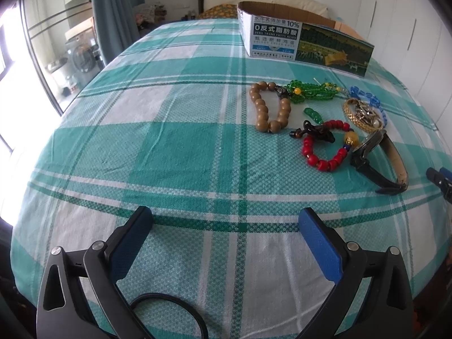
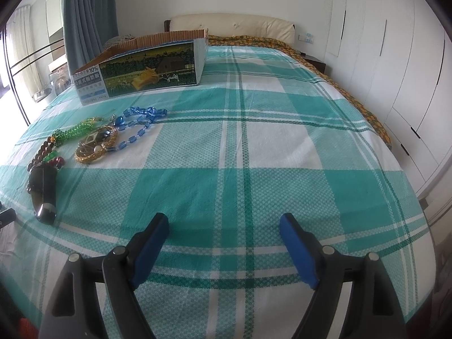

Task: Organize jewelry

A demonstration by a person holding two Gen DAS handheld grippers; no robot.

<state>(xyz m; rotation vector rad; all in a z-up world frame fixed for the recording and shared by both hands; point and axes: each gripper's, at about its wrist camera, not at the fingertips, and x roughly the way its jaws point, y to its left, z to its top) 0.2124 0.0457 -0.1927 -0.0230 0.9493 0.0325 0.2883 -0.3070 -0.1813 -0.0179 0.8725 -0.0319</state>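
Left tongs (image 1: 226,220) and right tongs (image 2: 224,226) hover spread wide and empty over a checked bed (image 1: 169,147), near beaded bracelets (image 1: 269,106), a watch (image 1: 375,152) and a cardboard box (image 1: 305,39).

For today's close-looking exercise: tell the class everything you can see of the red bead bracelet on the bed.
The red bead bracelet is a loop of chunky, matt red beads with one large yellow bead, a small dark blue bead beside it, and a dark knotted cord piece lying across its upper left. It lies flat on the green checked bedsheet, beside the watch and below a small green charm. Neither gripper touches it.
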